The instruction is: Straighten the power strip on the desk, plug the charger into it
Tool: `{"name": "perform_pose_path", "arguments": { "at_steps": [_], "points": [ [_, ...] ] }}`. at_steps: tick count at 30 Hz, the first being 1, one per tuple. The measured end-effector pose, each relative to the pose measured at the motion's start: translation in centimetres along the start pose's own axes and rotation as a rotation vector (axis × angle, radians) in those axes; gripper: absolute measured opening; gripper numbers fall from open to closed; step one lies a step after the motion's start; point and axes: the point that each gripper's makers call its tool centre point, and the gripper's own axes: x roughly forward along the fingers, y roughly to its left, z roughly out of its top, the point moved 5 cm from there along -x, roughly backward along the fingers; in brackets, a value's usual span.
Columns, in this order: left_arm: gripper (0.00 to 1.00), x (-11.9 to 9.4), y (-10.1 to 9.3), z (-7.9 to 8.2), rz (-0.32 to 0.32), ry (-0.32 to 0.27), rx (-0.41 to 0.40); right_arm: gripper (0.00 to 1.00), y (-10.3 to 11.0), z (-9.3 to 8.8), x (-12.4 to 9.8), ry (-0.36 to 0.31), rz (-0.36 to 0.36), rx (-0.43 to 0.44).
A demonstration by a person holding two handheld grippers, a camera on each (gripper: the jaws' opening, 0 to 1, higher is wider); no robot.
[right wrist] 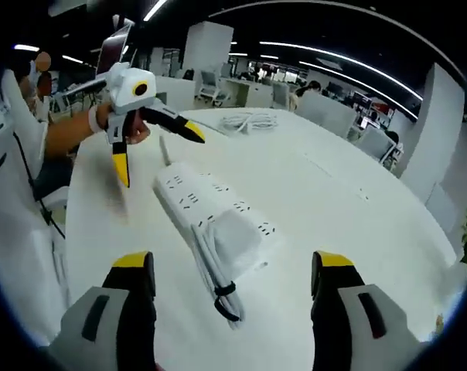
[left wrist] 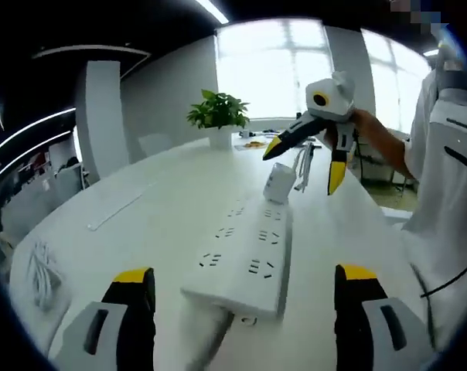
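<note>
In the left gripper view, the left gripper hangs low over the white desk, jaws spread wide with nothing between them. The power strip lies just ahead, the charger sitting at its far end. Beyond, a hand holds the right gripper raised, jaws wide apart. No writing is legible.

In the right gripper view, the right gripper is likewise spread and empty above the power strip, the charger and its bundled cable; the left gripper is splayed open

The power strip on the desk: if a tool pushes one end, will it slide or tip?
The power strip lies long and flat on the smooth white desk, so it will probably slide and pivot, not tip. The charger resting on it may topple.
</note>
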Motion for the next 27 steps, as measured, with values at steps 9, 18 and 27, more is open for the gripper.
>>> {"name": "perform_pose_path", "arguments": {
  "at_steps": [9, 18, 27],
  "points": [
    [0.96, -1.8, -3.0, -0.3, 0.081, 0.022, -0.009, 0.81, -0.2, -0.7, -2.1, -0.105, -0.062, 0.108],
    [0.96, -4.0, -4.9, 0.3, 0.175, -0.013, -0.116, 0.81, 0.2, -2.2, -5.1, -0.118, -0.098, 0.133],
    [0.96, -5.8, -6.5, 0.0, 0.260, 0.028, -0.206, 0.81, 0.3, -3.3, -7.5, -0.149, -0.145, 0.194]
  ]
}}
